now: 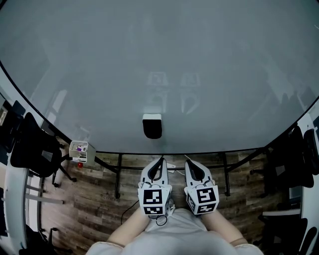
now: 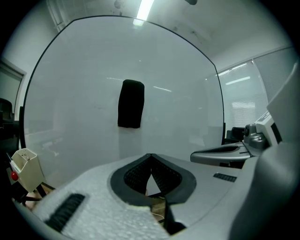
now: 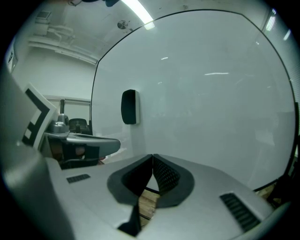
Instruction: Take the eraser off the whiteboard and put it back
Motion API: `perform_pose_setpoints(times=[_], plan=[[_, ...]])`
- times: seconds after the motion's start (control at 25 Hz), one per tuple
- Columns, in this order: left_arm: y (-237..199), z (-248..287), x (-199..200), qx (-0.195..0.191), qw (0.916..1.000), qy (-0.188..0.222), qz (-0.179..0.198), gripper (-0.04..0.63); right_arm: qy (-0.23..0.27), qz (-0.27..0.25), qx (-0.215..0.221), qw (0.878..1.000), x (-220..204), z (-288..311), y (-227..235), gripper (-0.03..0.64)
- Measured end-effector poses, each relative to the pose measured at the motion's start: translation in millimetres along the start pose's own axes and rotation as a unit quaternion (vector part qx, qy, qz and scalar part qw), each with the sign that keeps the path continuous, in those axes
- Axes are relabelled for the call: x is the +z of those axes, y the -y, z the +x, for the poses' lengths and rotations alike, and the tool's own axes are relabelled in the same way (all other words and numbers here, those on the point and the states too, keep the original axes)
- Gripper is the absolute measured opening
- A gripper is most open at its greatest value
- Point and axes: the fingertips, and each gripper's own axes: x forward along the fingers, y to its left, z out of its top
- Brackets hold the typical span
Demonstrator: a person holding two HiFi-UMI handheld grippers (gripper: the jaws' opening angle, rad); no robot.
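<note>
We have both tongs side by side, near us, pointing at the whiteboard (image 1: 164, 64); left tongs (image 2: 150, 157) pinched fully together, tips meeting, nothing between them; right tongs (image 3: 153, 157) the same, tip to tip and empty; each carries its marker cube (image 1: 154, 197) at the near end

Eraser (image 1: 152, 126) is on the whiteboard, low on it and about mid-width, upright, black with a white upper edge in the head view; it sits on the far side of both tongs and well apart from them, neither touches it; from the left gripper view it is above the tips and a little left; from the right gripper view it is well to the left, seen edge-on

Board face around the eraser looks blank, only reflections on it; small box (image 1: 81, 151) hangs at the board's lower left corner, with something red under it; dark stand legs (image 1: 118, 175) run down from the lower edge onto a wood floor (image 1: 94, 204); black chairs (image 1: 31, 148) left and right of the board; ceiling light strip (image 2: 144, 9) above the board's top edge
</note>
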Motion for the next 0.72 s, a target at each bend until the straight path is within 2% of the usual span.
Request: perform_pose_setpoints(times=[0.24, 0.4, 0.72], plan=[[8.6, 0.6, 11.9, -0.031, 0.9994, 0.012, -0.002, 0.018, 0.003, -0.007, 0.000, 1.000, 6.3, 1.9, 1.8, 0.028], [7.8, -0.2, 16.6, -0.033, 0.9992, 0.022, 0.009, 0.018, 0.003, -0.010, 0.003, 1.000, 6.9, 1.4, -1.2, 0.028], [8.3, -0.1, 16.3, -0.039, 0.9990, 0.021, 0.001, 0.018, 0.013, -0.030, -0.007, 0.999, 14.6, -2.5, 1.5, 0.028]])
